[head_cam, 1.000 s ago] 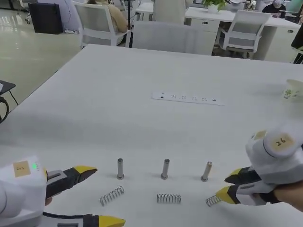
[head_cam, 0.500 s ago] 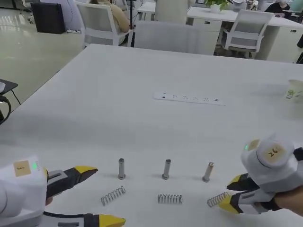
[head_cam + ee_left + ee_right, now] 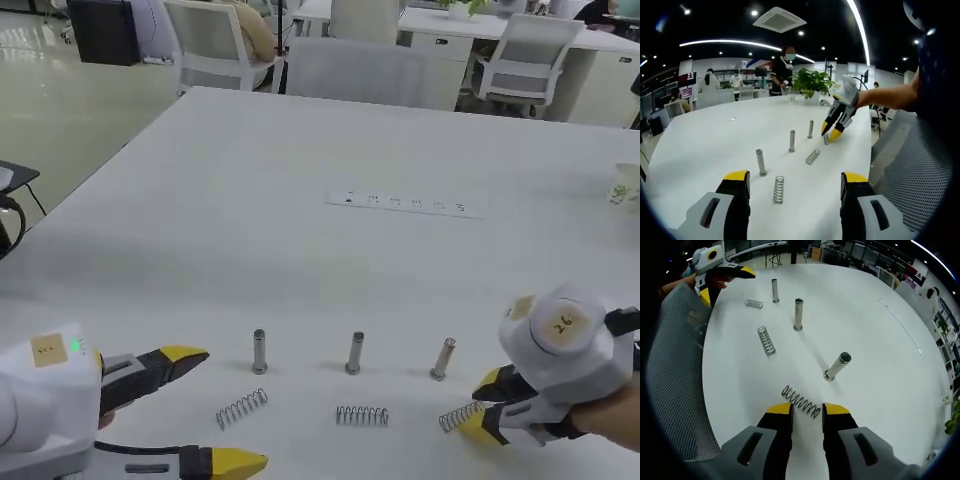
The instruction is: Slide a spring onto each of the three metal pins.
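On the table [image 3: 300,170], right claw [image 3: 807,410] narrowly apart astride a spring [image 3: 799,400] (left claw [image 3: 795,176] wide apart).

Table [image 3: 300,170] surface, near edge. Ahead of the left gripper [image 3: 796,179], the first spring [image 3: 778,189] lies on the table between the lines of the two jaws, with the first pin [image 3: 761,162] standing just beyond it, toward the left jaw. The middle pin [image 3: 791,140] and the middle spring [image 3: 813,156] beside it sit farther out. The third spring [image 3: 801,401] lies across the gap at the jaw tips of the right gripper [image 3: 807,410] (contact not determinable). The third pin [image 3: 837,366] stands beyond it, toward the right jaw. The power strip [image 3: 405,205] lies well behind the pin row.
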`<move>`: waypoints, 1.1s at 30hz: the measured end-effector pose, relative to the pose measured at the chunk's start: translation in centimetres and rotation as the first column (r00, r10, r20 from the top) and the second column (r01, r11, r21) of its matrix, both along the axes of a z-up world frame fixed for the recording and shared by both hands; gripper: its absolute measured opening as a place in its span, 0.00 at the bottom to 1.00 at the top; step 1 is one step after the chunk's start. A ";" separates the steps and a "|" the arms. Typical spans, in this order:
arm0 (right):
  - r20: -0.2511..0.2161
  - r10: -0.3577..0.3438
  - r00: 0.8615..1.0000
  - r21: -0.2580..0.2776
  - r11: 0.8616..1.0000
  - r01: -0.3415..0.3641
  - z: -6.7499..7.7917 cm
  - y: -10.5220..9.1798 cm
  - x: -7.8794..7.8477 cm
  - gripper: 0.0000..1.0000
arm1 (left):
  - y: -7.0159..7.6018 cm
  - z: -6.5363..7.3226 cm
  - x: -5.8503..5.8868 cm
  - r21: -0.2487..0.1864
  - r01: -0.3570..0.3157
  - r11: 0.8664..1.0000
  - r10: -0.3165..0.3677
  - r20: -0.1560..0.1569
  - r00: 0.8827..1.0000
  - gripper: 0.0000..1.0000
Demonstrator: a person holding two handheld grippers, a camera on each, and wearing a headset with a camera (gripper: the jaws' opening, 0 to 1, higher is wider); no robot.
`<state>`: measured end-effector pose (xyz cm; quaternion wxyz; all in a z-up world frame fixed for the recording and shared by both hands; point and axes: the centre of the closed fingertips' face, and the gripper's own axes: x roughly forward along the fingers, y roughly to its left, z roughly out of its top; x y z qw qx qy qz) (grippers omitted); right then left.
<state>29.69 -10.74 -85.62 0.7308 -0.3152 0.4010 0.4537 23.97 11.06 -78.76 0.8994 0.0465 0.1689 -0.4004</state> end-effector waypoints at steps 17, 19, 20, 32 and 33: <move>-0.078 -0.100 0.992 0.019 0.995 0.102 0.4 -0.1 -0.9 0.23 | -0.1 -0.1 0.0 0.001 0.000 1.000 0.000 -0.001 1.000 0.69; -0.080 -0.092 0.992 0.006 0.996 0.093 0.3 -0.3 -1.2 0.20 | -0.1 0.0 0.0 0.002 0.001 1.000 -0.001 0.000 1.000 0.69; -0.076 -0.081 0.994 -0.004 0.997 0.081 0.3 -0.5 -1.4 0.17 | -0.1 0.0 0.0 0.002 0.002 1.000 -0.002 0.000 1.000 0.69; -0.112 -0.056 0.992 -0.017 0.998 0.054 0.3 -0.4 -2.5 0.11 | -0.2 0.0 -0.1 0.004 0.006 1.000 -0.006 0.002 1.000 0.68; -0.115 -0.046 0.992 -0.016 0.999 0.044 0.3 -0.2 -2.6 0.11 | -0.2 0.0 -0.1 0.004 0.006 1.000 -0.006 0.002 1.000 0.68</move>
